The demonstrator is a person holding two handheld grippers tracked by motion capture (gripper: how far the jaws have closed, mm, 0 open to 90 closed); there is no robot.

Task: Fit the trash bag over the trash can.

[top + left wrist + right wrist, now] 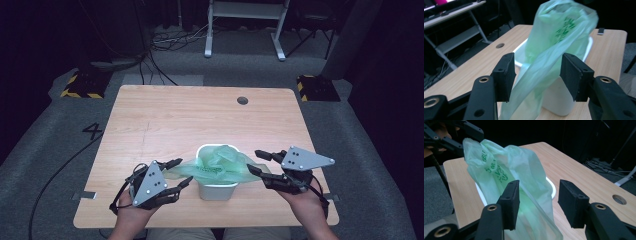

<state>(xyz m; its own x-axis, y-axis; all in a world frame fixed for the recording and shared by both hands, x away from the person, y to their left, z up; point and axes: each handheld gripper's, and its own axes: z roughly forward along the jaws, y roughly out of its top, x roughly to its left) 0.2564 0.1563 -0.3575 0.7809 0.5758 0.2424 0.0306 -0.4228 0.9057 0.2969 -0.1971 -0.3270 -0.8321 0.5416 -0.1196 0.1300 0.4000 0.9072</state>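
Note:
A small white bin (217, 191) stands near the table's front edge with a thin green plastic bag (220, 165) in it, its ends spread out to both sides. My left gripper (183, 170) is at the bag's left end. Its jaws stand open in the left gripper view, and a strip of the bag (559, 32) runs loosely between them above the bin (556, 100). My right gripper (254, 161) is at the bag's right end, also open. There the bag (506, 167) lies against one jaw and clear of the other, with the bin's rim (550, 185) behind.
The wooden table (165, 120) has a round cable hole (242, 100) at the back right. Yellow-and-black striped blocks (82, 85) sit on the grey floor beyond both back corners. Cables (165, 40) and a white stand (245, 25) lie farther back.

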